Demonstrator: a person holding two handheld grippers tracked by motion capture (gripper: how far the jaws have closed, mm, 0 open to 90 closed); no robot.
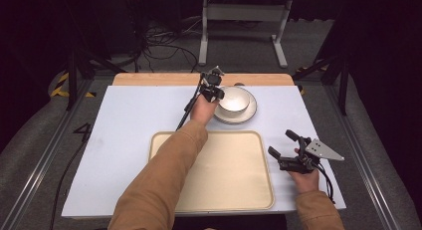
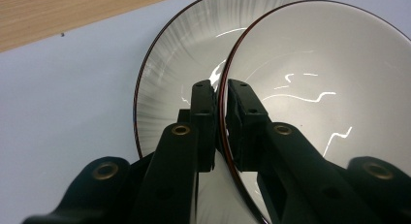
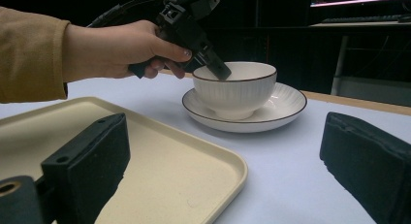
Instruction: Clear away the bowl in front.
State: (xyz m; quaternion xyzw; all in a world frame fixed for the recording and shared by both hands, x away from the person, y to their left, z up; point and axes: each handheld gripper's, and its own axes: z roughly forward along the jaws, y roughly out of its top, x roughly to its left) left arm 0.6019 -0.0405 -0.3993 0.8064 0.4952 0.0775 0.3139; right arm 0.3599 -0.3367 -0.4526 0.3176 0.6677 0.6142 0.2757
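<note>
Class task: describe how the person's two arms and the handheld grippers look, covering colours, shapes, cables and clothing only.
Both sleeves are mustard-tan and reach the wrists. The left gripper is black, with a black cable trailing from it; its flat black jaws carry brass-coloured rivets. The right gripper is black too, with blocky black pads, a grey three-cornered plate on top and a dark cable behind.

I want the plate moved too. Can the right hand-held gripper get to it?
Probably yes: the right hand-held gripper is open, and bare table lies before the plate; the bowl sits on it.
</note>
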